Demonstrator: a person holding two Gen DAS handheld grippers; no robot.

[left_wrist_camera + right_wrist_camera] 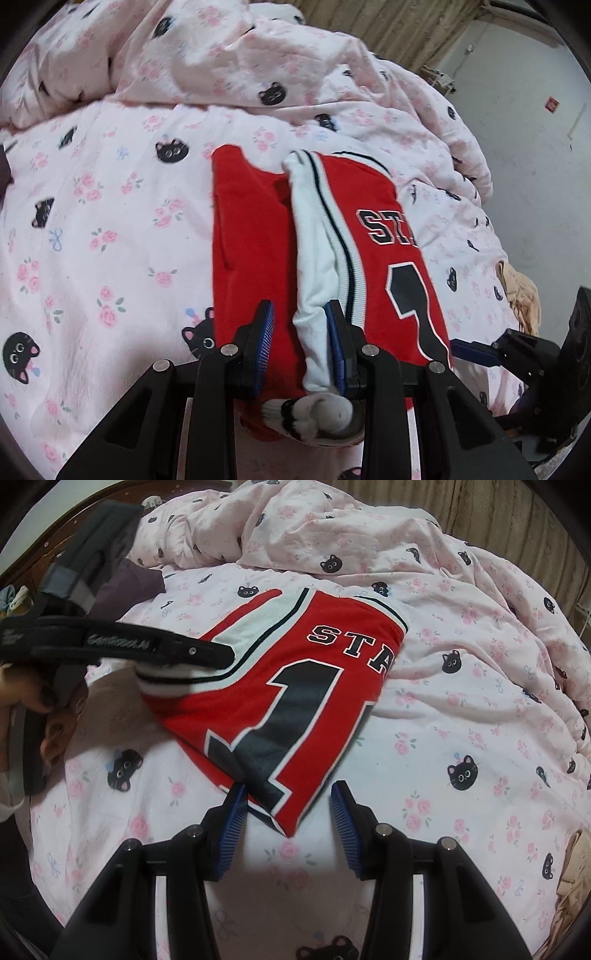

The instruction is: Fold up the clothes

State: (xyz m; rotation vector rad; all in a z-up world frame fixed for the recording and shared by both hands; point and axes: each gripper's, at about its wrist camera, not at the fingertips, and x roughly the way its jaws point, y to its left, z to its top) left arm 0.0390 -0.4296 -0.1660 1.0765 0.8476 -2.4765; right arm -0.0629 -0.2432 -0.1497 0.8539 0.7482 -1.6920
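A red jersey-style top (255, 236) with white sleeves, black piping, "STA" lettering and a big black "1" (291, 709) lies partly folded on the bed. My left gripper (301, 325) is narrowed on the white sleeve (314, 258) and the red layer beside it. The striped cuff (314, 406) is bunched at the gripper's throat. In the right wrist view the left gripper (184, 650) reaches in from the left over that cuff. My right gripper (289, 794) is open and straddles the top's near corner (291, 823) without clamping it.
The bed has a pink sheet (461, 738) printed with roses and black cat faces. A crumpled matching duvet (229, 62) is heaped at the back. A beige garment (524, 295) lies at the right edge, a dark purple one (129, 583) at the left. A person's hand (48, 720) holds the left gripper.
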